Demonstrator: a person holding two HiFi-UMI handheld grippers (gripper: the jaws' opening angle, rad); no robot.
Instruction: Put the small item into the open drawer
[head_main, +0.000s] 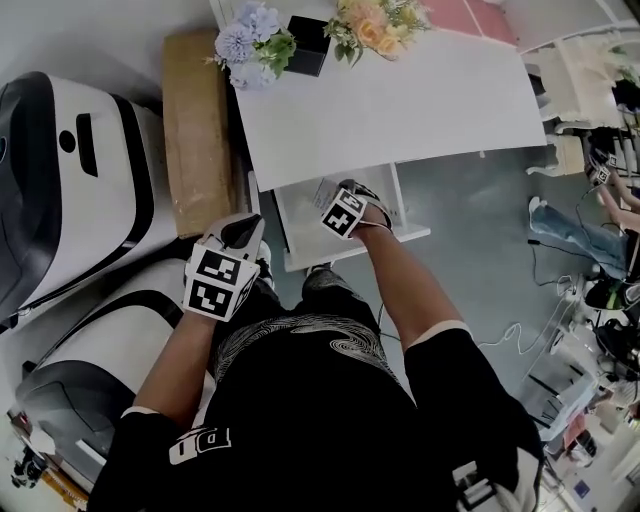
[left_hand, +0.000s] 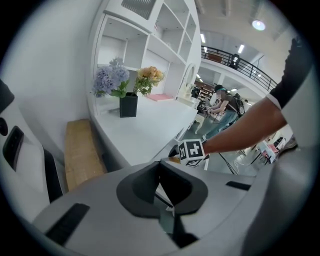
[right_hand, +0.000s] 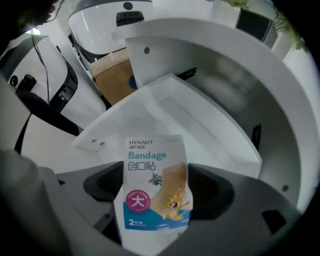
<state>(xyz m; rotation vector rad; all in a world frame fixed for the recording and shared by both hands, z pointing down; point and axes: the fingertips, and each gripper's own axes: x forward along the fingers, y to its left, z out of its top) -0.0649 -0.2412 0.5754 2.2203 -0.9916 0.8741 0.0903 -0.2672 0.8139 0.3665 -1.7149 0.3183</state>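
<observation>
Right gripper view: right hand-held gripper (right_hand: 153, 232) pinches a white-and-blue bandage packet (right_hand: 154, 187) over the open white drawer's (right_hand: 172, 117) near edge; left hand-held gripper (left_hand: 169, 212) closed, empty.

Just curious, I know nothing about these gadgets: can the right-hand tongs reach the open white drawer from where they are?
Probably yes. The right tongs, shut on the white-and-blue bandage packet, hang over the open white drawer, and nothing shows between them to block the way down.
</observation>
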